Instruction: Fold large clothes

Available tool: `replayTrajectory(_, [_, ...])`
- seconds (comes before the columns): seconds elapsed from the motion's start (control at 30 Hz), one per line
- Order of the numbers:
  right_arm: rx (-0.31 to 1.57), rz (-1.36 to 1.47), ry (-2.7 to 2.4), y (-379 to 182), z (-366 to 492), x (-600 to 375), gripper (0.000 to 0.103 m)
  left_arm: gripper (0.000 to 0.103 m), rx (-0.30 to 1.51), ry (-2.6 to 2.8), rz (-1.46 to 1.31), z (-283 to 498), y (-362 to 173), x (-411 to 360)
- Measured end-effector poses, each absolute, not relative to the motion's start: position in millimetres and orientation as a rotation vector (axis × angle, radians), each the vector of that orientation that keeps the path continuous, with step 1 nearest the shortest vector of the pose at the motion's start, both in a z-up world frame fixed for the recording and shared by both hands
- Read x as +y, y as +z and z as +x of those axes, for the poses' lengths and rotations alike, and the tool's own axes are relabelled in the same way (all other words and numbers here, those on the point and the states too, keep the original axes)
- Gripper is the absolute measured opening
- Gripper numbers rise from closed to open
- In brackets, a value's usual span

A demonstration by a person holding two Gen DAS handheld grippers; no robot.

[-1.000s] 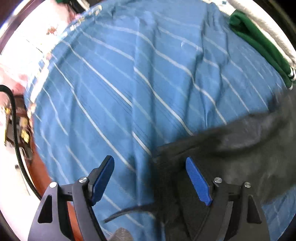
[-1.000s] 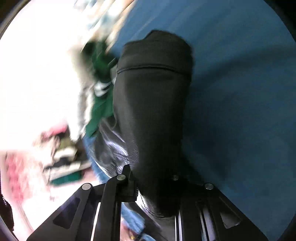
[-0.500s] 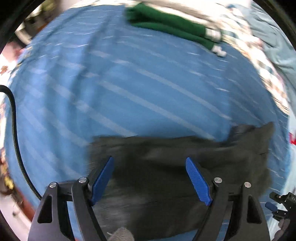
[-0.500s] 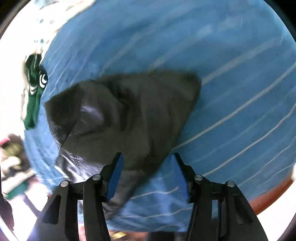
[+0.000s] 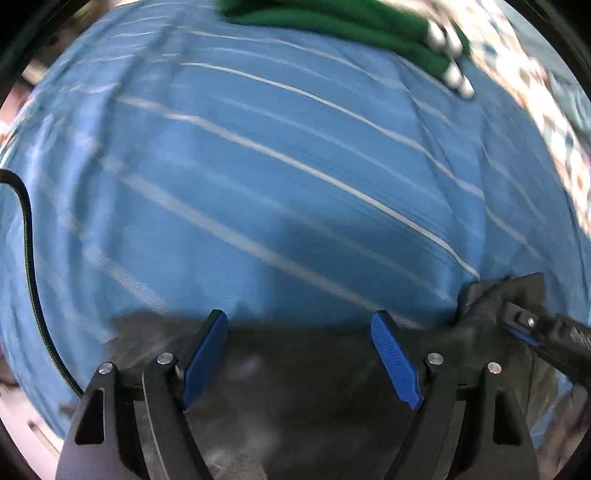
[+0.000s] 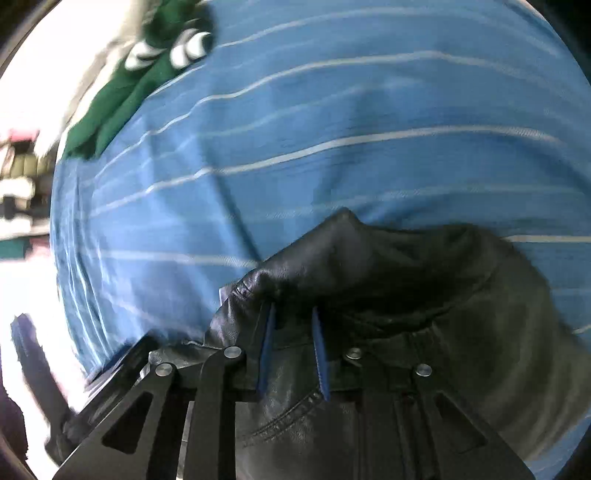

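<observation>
A black leather garment lies on the blue striped bed sheet. In the left wrist view my left gripper is open, its blue pads spread wide just above the garment's far edge, holding nothing. In the right wrist view my right gripper has its blue pads close together, closed on a fold of the black garment near a raised corner. The right gripper also shows at the right edge of the left wrist view, at the garment's corner.
A folded green garment with white cuffs lies at the far side of the bed, also seen in the right wrist view. A patterned cover lies at the right. The bed edge and cluttered floor are on the left.
The right gripper, open half a second ago, has shut on a fold of the black garment. The left gripper stays open and has moved over the garment's far edge.
</observation>
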State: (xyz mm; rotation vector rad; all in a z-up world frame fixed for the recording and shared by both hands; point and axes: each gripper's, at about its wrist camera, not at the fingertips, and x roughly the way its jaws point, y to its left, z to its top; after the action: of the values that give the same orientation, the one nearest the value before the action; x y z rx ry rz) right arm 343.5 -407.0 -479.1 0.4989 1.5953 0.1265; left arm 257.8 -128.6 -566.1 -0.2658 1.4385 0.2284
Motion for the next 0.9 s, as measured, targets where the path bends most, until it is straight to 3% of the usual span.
replayTrajectory(0.13, [1.635, 0.533, 0.144, -457, 337, -419, 0.024, 0.08, 1.382, 0.351, -0.414, 201, -532, -64])
replayTrajectory(0.3, [1.581, 0.497, 0.176, -415, 309, -432, 0.027, 0.079, 1.401, 0.411, -0.585, 142, -539, -4])
replayTrajectory(0.43, [1.589, 0.56, 0.185, -414, 281, -453, 0.027, 0.078, 1.378, 0.339, -0.648, 148, -552, -9])
replayTrajectory(0.57, [1.612, 0.594, 0.156, -431, 274, -443, 0.027, 0.075, 1.391, 0.265, -0.518, 184, -572, -42])
replayTrajectory(0.6, [1.615, 0.606, 0.158, -434, 273, -441, 0.027, 0.07, 1.382, 0.277, -0.428, 193, -575, -51])
replayTrajectory(0.63, [1.615, 0.606, 0.16, -435, 273, -437, 0.027, 0.039, 1.384, 0.31, -0.329, 199, -577, -57])
replayTrajectory(0.67, [1.61, 0.6, 0.167, -433, 273, -433, 0.027, 0.031, 1.385, 0.3, -0.317, 202, -578, -59])
replayTrajectory(0.7, [1.602, 0.594, 0.18, -429, 272, -429, 0.027, 0.008, 1.362, 0.344, -0.274, 200, -574, -59])
replayTrajectory(0.9, [1.613, 0.532, 0.327, -429, 279, -371, 0.027, 0.007, 1.33, 0.356, -0.352, 177, -567, -41])
